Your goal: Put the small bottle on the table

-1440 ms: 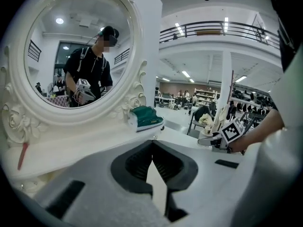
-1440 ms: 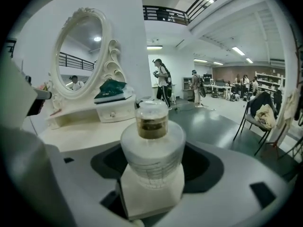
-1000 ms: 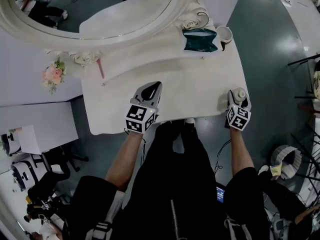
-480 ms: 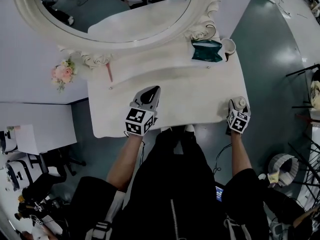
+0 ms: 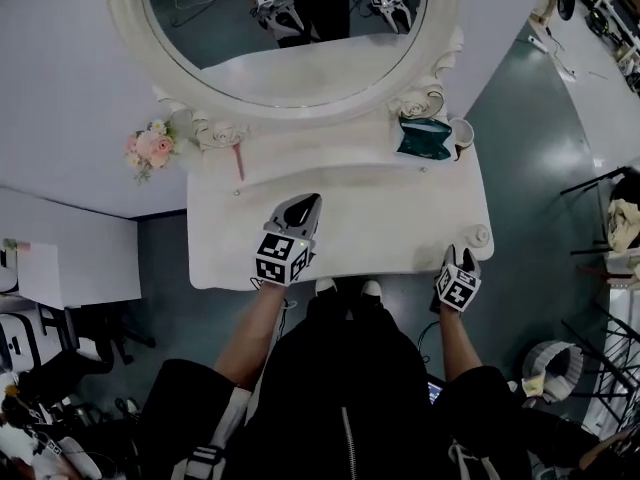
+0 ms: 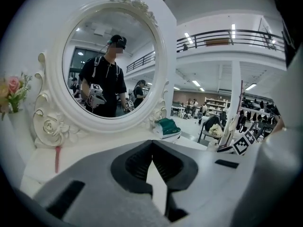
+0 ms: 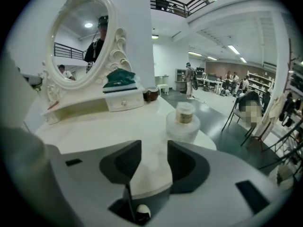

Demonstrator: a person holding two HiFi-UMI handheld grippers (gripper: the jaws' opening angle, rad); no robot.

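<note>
Small bottle upright on table

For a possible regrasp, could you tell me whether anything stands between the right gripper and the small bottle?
Nothing visible: only bare table lies between the right gripper, whose empty jaws have just been closing, and the small bottle.

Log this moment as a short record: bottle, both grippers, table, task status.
small bottle: upright near the table's front right corner, touched by neither gripper
right gripper: short of the bottle; fingers apart, just closed partway, nothing between them
left gripper: fingers shut, empty, above the table's front
table: white vanity with oval mirror; green box and cup at back right
task status: bottle appears placed
</note>
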